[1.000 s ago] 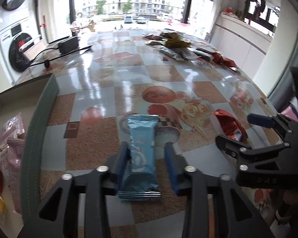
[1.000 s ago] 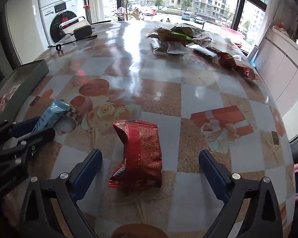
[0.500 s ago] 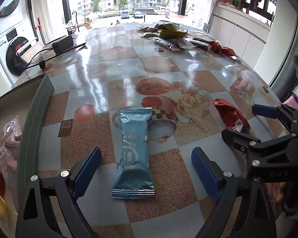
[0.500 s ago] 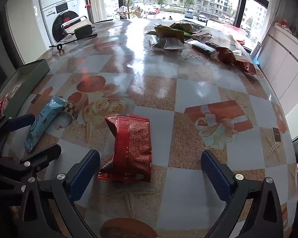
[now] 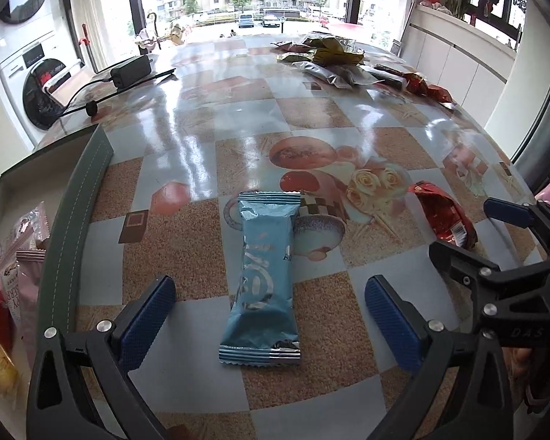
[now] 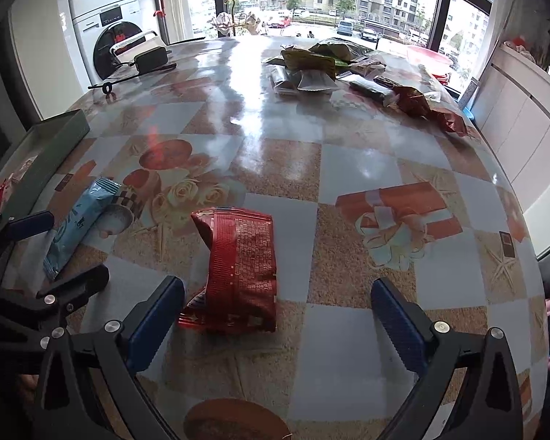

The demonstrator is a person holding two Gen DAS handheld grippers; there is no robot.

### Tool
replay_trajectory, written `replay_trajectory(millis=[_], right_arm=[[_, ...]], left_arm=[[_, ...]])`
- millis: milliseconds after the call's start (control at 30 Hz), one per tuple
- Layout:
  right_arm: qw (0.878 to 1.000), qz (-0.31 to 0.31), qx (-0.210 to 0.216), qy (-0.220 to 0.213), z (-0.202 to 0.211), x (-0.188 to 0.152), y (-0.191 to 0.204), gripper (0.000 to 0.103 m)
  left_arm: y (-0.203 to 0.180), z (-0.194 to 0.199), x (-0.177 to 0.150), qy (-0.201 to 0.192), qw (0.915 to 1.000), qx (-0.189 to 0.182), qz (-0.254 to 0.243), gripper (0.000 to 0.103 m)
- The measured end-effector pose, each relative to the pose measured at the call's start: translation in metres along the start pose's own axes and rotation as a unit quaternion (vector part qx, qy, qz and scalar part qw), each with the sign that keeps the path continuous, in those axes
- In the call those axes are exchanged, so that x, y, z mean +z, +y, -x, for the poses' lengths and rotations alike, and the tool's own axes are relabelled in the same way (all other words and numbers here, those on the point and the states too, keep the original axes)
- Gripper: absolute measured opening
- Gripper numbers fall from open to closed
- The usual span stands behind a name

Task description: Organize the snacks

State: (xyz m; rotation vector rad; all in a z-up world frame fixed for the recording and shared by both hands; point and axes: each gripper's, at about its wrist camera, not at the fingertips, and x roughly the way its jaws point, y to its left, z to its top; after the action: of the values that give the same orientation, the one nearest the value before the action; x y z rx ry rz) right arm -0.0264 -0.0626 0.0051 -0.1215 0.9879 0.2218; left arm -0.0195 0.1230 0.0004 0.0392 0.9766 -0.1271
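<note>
A blue snack bar (image 5: 264, 278) lies flat and lengthwise on the near tabletop; a red snack packet (image 6: 240, 269) lies flat to its right, apart

The right gripper (image 5: 495, 242), seen from the left wrist, carries the embossed letters "DAS" on its black frame. The blue packet (image 5: 264, 278) has large pale lettering, too distorted to read. A pink packet (image 5: 18, 286) in the box (image 5: 77, 227) shows a fragment like "RY", and the red packet (image 6: 238, 271) has fine print too small to make out.
</note>
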Motion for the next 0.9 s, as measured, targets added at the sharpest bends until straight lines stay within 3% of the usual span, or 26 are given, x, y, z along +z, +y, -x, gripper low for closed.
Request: replay_trajectory(millis=[567, 733, 900], right_arm=[[1.000, -0.002, -0.006, 0.002, -0.0011, 0.0013, 0.0000, 0.102], [1.000, 0.003, -0.003, 0.004, -0.0016, 0.0014, 0.0011, 0.102], [1.000, 0.006, -0.001, 0.005, -0.0014, 0.0022, 0.0019, 0.102]], left_arm=[[0.0002, 0.0004, -0.0001, 0.001, 1.0000, 0.003, 0.001, 0.103], [-0.0014, 0.0000, 0.0009, 0.022, 0.9997, 0.007, 0.005, 0.103], [-0.0020, 0.0011, -0.0019, 0.005, 1.0000, 0.006, 0.004, 0.103]])
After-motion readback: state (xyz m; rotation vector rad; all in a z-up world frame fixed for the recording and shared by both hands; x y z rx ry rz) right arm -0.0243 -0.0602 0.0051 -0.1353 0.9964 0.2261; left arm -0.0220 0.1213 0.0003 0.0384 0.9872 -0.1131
